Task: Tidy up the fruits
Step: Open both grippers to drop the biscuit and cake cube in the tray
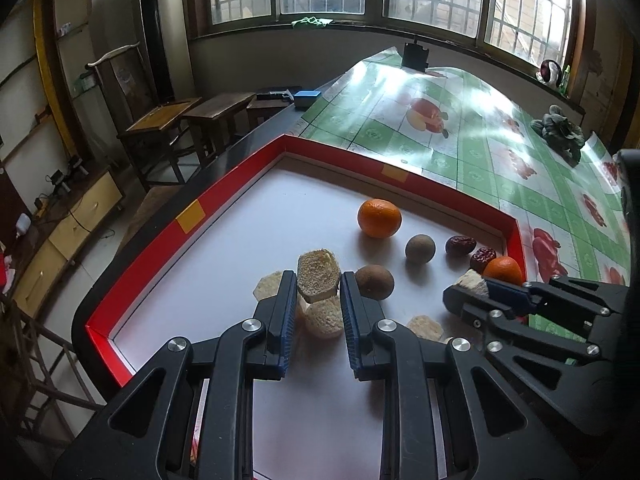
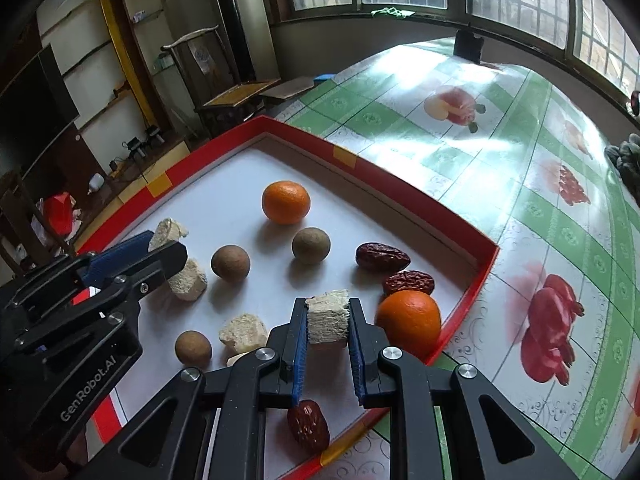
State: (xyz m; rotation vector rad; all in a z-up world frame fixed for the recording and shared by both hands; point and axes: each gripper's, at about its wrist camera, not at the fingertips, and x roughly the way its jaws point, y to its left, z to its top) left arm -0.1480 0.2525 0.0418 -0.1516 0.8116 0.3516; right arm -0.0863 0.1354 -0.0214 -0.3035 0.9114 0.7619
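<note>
Red-rimmed tray (image 2: pixel 460 220) holds 2 oranges (image 2: pixel 285 202), dates (image 2: pixel 383 257), brown fruits (image 2: pixel 311 243).

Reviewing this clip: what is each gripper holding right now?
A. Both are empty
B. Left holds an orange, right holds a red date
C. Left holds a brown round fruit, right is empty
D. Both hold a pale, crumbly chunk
D: the left gripper is clamped on a pale crumbly chunk, and the right gripper pinches another pale chunk between its blue pads above the red-rimmed tray.
</note>
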